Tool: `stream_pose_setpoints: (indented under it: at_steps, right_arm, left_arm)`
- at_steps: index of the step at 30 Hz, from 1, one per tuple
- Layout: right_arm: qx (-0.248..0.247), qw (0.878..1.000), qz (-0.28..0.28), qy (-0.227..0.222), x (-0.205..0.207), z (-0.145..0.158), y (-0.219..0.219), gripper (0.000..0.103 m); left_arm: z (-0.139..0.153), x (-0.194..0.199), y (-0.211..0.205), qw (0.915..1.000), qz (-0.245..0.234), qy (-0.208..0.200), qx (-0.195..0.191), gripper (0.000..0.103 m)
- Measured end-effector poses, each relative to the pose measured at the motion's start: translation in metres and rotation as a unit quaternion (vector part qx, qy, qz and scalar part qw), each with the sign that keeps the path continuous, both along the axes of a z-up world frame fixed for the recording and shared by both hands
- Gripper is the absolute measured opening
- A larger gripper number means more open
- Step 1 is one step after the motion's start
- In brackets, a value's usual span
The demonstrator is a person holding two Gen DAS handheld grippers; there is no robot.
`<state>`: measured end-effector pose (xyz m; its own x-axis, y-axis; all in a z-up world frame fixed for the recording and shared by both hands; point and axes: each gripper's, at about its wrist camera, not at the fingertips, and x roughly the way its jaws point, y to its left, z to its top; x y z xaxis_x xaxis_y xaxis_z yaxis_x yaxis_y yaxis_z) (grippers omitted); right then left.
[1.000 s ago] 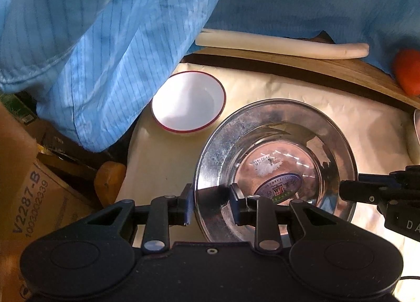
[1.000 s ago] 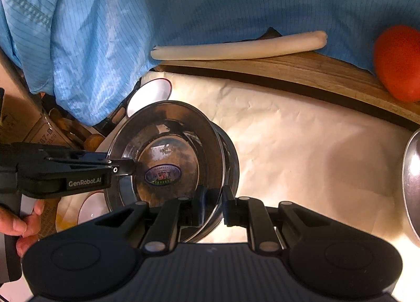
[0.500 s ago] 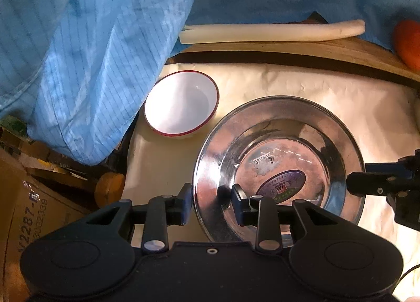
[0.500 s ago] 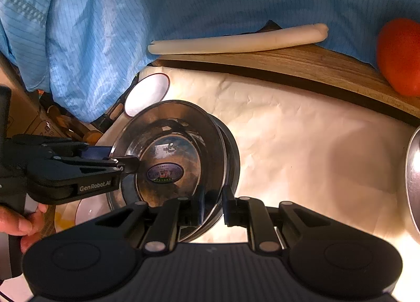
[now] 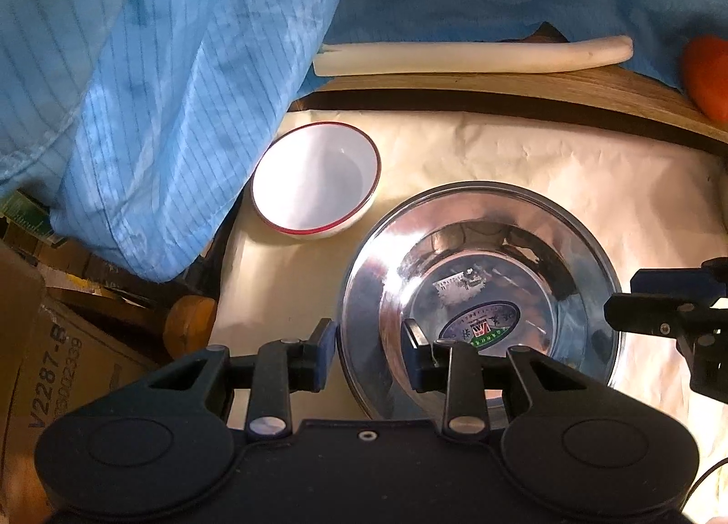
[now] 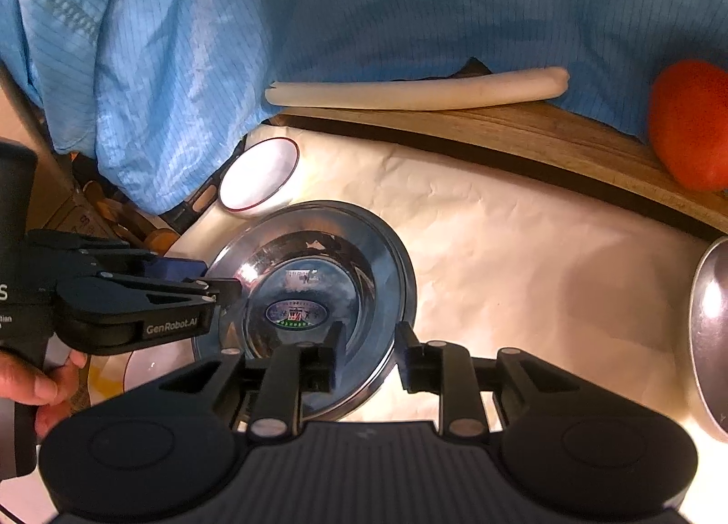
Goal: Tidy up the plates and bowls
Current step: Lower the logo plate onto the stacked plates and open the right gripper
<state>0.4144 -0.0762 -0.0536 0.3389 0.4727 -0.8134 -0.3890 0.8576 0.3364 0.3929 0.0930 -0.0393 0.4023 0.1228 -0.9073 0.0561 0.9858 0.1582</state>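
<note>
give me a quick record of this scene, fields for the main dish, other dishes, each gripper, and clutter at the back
main dish: steel bowl, sticker inside, on cream paper
other dishes: white red-rimmed bowl beside it; second metal dish's edge
left gripper: fingers straddle the steel bowl's rim
right gripper: jaws opening, rim between them
back: white roll, orange fruit, wooden board

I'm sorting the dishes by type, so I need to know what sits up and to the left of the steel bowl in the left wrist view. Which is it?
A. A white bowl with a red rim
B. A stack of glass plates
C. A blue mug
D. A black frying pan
A: a white bowl with a red rim stands empty on the pale covering just beyond the steel bowl.
</note>
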Motion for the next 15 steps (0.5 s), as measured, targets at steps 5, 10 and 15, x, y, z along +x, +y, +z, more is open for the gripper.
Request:
stream_pose_setpoints:
  at_steps: [5,10,15]
  right_arm:
    - [0.004,1.000,-0.008,-0.013,-0.004,0.005,-0.005,0.050]
    - [0.012,0.999,-0.017,-0.027,-0.010,0.012,-0.011,0.068]
    - [0.021,0.999,-0.024,-0.040,-0.017,0.017,-0.016,0.082]
  left_arm:
    - [0.006,-0.005,0.001,0.9998,0.006,-0.017,-0.004,0.058]
    - [0.015,-0.012,0.000,0.9993,0.011,-0.036,-0.005,0.077]
    - [0.020,-0.021,-0.002,0.9987,0.018,-0.047,-0.006,0.085]
